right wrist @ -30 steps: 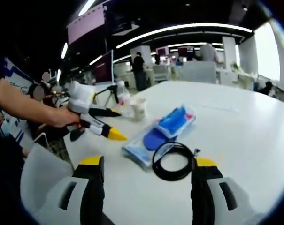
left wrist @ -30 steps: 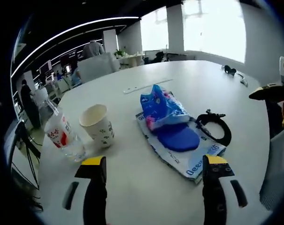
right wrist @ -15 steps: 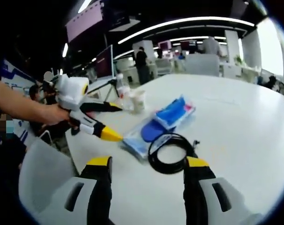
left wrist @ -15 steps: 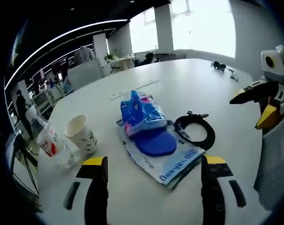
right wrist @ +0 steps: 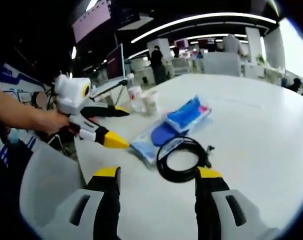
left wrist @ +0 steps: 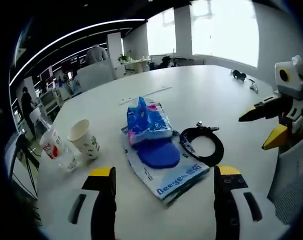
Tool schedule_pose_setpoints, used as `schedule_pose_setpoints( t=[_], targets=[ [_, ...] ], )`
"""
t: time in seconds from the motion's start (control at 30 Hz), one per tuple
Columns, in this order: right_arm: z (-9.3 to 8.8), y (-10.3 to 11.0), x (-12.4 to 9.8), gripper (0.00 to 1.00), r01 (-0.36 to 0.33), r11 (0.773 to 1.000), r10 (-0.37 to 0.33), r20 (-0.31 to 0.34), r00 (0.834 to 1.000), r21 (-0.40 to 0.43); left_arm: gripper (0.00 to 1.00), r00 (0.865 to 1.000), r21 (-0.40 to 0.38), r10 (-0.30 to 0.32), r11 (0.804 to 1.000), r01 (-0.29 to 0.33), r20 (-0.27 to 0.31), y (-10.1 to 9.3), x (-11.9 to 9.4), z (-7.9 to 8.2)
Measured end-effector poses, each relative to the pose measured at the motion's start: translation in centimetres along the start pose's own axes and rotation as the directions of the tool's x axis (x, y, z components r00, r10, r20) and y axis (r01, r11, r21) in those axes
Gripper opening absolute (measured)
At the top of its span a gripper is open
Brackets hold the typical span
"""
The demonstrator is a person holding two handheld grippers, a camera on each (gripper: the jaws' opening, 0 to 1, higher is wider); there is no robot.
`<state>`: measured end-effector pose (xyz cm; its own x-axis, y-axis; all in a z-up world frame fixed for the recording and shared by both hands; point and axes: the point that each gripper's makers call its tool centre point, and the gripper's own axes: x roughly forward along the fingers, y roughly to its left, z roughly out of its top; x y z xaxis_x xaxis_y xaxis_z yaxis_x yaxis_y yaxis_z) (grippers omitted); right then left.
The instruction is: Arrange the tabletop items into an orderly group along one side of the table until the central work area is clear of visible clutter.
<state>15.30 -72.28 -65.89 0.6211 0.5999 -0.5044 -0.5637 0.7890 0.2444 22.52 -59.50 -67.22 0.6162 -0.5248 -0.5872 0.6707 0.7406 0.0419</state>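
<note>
A flat blue-and-white packet [left wrist: 167, 167] lies mid-table with a crumpled blue and pink bag [left wrist: 147, 120] on top of it. A coiled black cable [left wrist: 202, 144] lies beside it. A paper cup [left wrist: 85, 146] and a clear bottle with a red label [left wrist: 54, 149] stand at the left. My left gripper [left wrist: 164, 176] hovers open just short of the packet. My right gripper [right wrist: 157, 176] is open above the cable [right wrist: 182, 159], with the packet [right wrist: 164, 135], bag [right wrist: 189, 111], cup [right wrist: 150, 102] and bottle [right wrist: 135, 96] beyond. The left gripper [right wrist: 98, 126] enters there, held by a hand.
The white table [left wrist: 201, 90] stretches far back, carrying a thin flat strip [left wrist: 145, 95] and small dark items [left wrist: 240, 75] at the far right. The right gripper [left wrist: 276, 117] enters at the right edge. A grey chair back [right wrist: 46, 185] stands close by the table. People and desks fill the background.
The left gripper view has drawn back and turned slightly, so the packet and cable sit more centred. My right gripper has come nearer the cable. Nothing on the table has moved.
</note>
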Motion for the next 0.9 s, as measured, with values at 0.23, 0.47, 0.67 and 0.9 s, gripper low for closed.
schedule_pose_setpoints(
  t=[0.23,0.47,0.67,0.9],
  targets=[
    [0.6,-1.2,-0.1,0.54,0.009,1.000,-0.008,0.015,1.000,-0.016,0.79,1.000,-0.001,0.018,1.000,-0.018,-0.004,-0.2,-0.1,-0.1],
    [1.5,-2.1,0.3,0.53,0.019,1.000,-0.018,0.045,0.999,0.000,0.79,1.000,0.013,0.020,1.000,-0.020,0.002,0.1,-0.3,0.8],
    [1.6,-3.1,1.4,0.52,0.032,0.999,-0.032,0.042,0.999,0.008,0.78,1.000,0.013,0.010,1.000,-0.010,0.006,0.2,0.0,1.4],
    [1.6,-4.8,1.8,0.50,0.058,0.997,-0.060,0.044,0.997,0.043,0.77,1.000,0.019,-0.022,1.000,0.022,0.015,-0.7,1.0,1.8]
  ],
)
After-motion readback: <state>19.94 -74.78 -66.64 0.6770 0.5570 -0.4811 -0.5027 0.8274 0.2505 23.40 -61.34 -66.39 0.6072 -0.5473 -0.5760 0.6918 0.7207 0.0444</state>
